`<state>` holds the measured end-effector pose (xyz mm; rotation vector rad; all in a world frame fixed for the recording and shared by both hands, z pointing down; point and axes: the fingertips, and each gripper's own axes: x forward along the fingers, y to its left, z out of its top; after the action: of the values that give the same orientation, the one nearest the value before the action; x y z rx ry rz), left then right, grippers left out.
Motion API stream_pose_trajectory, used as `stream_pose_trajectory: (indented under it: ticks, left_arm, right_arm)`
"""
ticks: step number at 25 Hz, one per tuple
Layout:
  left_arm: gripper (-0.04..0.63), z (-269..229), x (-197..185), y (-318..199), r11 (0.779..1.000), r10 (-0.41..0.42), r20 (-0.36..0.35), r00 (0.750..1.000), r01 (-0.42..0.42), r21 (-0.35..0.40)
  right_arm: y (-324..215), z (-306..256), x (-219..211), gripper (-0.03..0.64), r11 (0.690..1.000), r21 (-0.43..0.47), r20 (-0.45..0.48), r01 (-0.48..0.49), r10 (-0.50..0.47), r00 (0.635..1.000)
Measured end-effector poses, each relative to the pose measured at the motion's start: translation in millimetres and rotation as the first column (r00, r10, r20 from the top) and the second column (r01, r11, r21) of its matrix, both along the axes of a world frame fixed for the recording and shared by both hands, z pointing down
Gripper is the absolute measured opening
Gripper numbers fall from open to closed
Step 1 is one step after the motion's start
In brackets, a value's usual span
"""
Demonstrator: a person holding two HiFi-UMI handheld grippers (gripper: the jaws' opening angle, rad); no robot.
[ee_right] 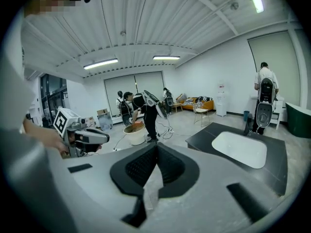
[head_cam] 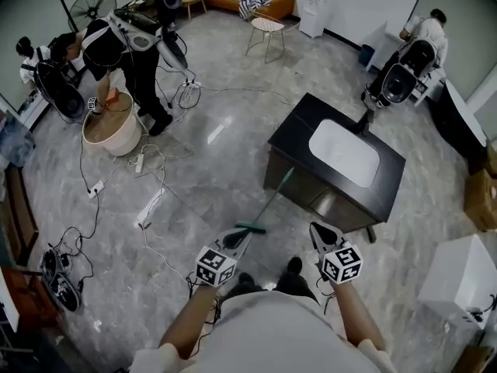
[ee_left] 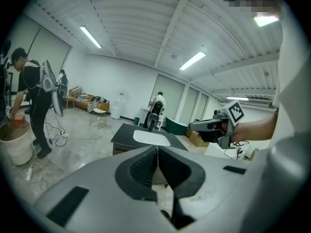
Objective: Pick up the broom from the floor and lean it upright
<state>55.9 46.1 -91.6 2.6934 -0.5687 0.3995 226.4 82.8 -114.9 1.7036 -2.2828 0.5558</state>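
The broom [head_cam: 268, 202] is seen in the head view with its green head [head_cam: 250, 228] down on the grey floor [head_cam: 225, 162] and its thin handle slanted up to the side of the black sink cabinet [head_cam: 299, 134], against which its upper end is rested. A white basin [head_cam: 344, 152] is set into the cabinet top. The left gripper [head_cam: 235, 241] is held just beside the green head; whether it touches the head cannot be told there. In the left gripper view the jaws of this gripper [ee_left: 158, 152] are pressed together and nothing is held between them. The right gripper [head_cam: 320, 233] is held apart from the broom, near the cabinet's front corner; in the right gripper view its jaws [ee_right: 156, 149] are likewise pressed together on nothing. Further off, a person [head_cam: 116, 53] is bent over a beige tub [head_cam: 109, 134], and cables [head_cam: 155, 200] are spread across the floor.
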Motion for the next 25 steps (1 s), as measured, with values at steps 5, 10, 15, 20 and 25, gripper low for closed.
stream_pose_trajectory:
  ticks: [5, 10, 15, 20, 25]
  left_arm:
    - [0.014, -17, 30, 13, 0.999, 0.001, 0.015, 1.0, -0.001, 0.045]
    - [0.014, -24, 56, 39, 0.996, -0.041, 0.047, 0.998, 0.037, 0.076]
    - [0.014, -17, 82, 58, 0.994, -0.09, 0.056, 0.994, 0.086, 0.073]
    - [0.014, -17, 79, 64, 0.992, -0.127, 0.028, 0.992, 0.126, 0.03]
    - [0.014, -18, 80, 69, 0.991, -0.134, 0.027, 0.991, 0.133, 0.021]
  right_arm:
    - [24, -12, 33, 0.002, 0.999, 0.018, -0.042, 0.029, -0.028, 0.999]
    - [50, -24, 64, 0.001, 0.997, 0.04, -0.016, 0.071, -0.07, 0.997]
    - [64, -23, 90, 0.0, 0.991, 0.072, -0.014, 0.116, -0.115, 0.993]
    - [60, -26, 94, 0.001, 0.989, 0.083, 0.005, 0.119, -0.12, 0.993]
    - [62, -29, 98, 0.001, 0.989, 0.095, 0.021, 0.117, -0.119, 0.993]
